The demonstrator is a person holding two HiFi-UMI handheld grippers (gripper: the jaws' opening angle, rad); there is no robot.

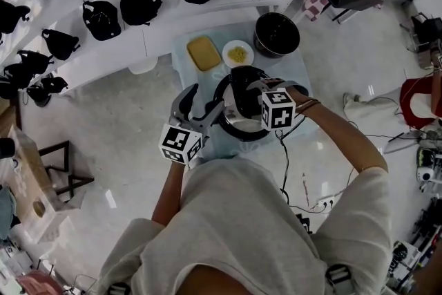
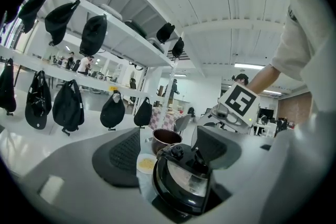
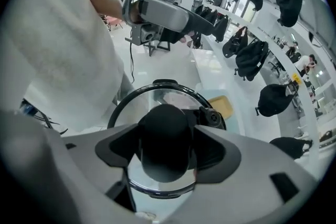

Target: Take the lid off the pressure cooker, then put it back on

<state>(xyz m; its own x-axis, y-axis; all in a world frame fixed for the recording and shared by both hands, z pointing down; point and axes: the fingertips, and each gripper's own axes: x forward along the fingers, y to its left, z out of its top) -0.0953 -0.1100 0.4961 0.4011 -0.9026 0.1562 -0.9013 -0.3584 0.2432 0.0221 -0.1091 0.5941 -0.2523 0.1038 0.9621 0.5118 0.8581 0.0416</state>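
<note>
The pressure cooker point(image 2: 173, 206) is black and stands on a pale blue table point(image 1: 185, 45). Its glass lid point(image 3: 157, 105) has a black rim and a black knob point(image 3: 165, 144). My right gripper point(image 3: 167, 148) is shut on that knob, and in the head view it point(image 1: 253, 90) reaches in from the right. The lid point(image 2: 185, 181) looks tilted over the pot; I cannot tell if it rests on the rim. My left gripper point(image 2: 169, 153) is open, its jaws either side of the cooker's near left side point(image 1: 202, 106), touching nothing.
On the table behind the cooker are a black pot point(image 1: 276, 33), a white plate of yellow food point(image 1: 237, 53) and a yellow block point(image 1: 204, 52). White shelves with several black bags point(image 1: 140, 1) run behind. A cable point(image 1: 284, 162) trails on the floor.
</note>
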